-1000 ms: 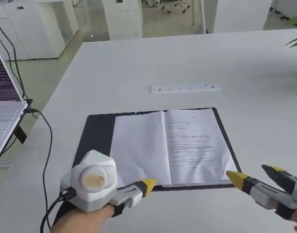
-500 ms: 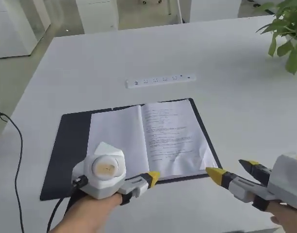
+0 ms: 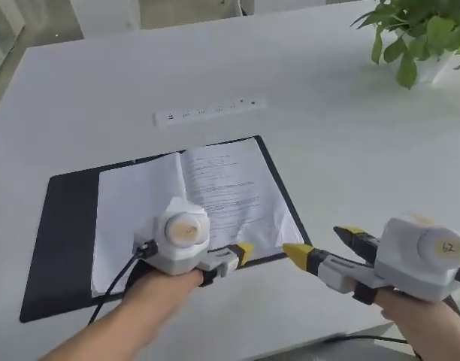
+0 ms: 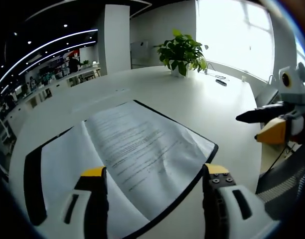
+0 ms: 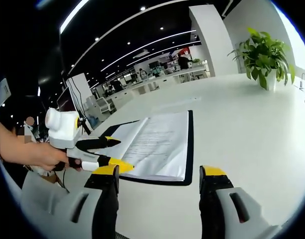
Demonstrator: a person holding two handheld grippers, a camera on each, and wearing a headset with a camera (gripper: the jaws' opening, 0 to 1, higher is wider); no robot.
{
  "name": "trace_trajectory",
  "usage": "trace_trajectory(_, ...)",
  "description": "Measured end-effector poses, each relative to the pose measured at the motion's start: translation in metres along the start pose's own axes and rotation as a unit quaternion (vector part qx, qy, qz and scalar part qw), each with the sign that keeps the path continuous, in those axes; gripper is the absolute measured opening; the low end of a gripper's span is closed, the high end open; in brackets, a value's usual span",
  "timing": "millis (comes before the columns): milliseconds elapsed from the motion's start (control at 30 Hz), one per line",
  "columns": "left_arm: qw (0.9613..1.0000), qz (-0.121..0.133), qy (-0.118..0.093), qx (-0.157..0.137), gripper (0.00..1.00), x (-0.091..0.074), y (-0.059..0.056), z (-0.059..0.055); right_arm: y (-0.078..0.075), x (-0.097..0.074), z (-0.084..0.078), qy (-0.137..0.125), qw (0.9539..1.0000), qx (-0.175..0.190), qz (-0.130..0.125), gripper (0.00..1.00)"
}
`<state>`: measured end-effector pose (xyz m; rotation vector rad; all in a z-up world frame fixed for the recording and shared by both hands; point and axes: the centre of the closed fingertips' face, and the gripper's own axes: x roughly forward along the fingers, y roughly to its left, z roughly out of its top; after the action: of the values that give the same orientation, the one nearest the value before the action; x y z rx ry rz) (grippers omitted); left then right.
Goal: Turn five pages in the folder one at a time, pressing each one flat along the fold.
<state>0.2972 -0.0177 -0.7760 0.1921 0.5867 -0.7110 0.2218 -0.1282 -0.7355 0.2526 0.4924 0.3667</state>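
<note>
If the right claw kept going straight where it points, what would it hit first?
Most likely the folder, at its printed page; only bare table lies between it and the right claw. Height is hard to judge.

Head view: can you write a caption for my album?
Left gripper and right gripper, both open, by an open folder.

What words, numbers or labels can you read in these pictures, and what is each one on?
"62": on the right gripper, as far as it can be made out.
Printed lines on the right-hand page of the folder: too small to read.
Markings on the power strip: too small to read.
</note>
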Motion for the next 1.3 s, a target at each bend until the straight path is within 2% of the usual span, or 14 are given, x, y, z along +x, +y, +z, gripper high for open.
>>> trace_trajectory(200, 0.9999, -0.003, 0.008, 0.006, 0.77, 0.022, -0.009, -0.001, -0.006, 0.000, -0.004, 0.003, 1.0000, 0.007, -0.004, 0.64)
trace_trajectory(400, 0.9999, 0.013, 0.006, 0.009, 0.76, 0.037, -0.011, -0.001, -0.008, -0.001, -0.006, 0.003, 0.9999, 0.012, -0.008, 0.64)
trace_trajectory(500, 0.9995, 0.026, 0.018, 0.010, 0.73, 0.041, -0.008, -0.009, -0.009, -0.002, -0.007, 0.003, 0.9998, 0.015, -0.009, 0.64)
trace_trajectory(533, 0.9990, 0.032, 0.029, 0.015, 0.70, 0.042, -0.006, -0.016, -0.010, -0.002, -0.008, 0.004, 0.9998, 0.016, -0.010, 0.64)
trace_trajectory(567, 0.9992, 0.031, 0.020, 0.014, 0.70, 0.042, -0.007, -0.014, -0.010, -0.002, -0.009, 0.004, 0.9998, 0.017, -0.011, 0.64)
trace_trajectory(733, 0.9992, 0.039, 0.008, 0.008, 0.70, 0.041, -0.006, -0.014, -0.010, -0.002, -0.010, 0.004, 0.9998, 0.020, -0.009, 0.64)
trace_trajectory(933, 0.9992, 0.035, -0.018, 0.008, 0.69, 0.040, -0.005, -0.016, -0.009, 0.001, -0.012, 0.006, 0.9997, 0.022, -0.006, 0.64)
trace_trajectory(1167, 0.9992, 0.029, -0.027, 0.009, 0.67, 0.040, -0.006, -0.016, -0.008, 0.002, -0.015, 0.010, 0.9997, 0.023, -0.002, 0.63)
trace_trajectory(1300, 0.9992, 0.019, -0.032, 0.018, 0.56, 0.039, -0.010, -0.014, -0.008, 0.004, -0.016, 0.011, 0.9996, 0.025, 0.000, 0.62)
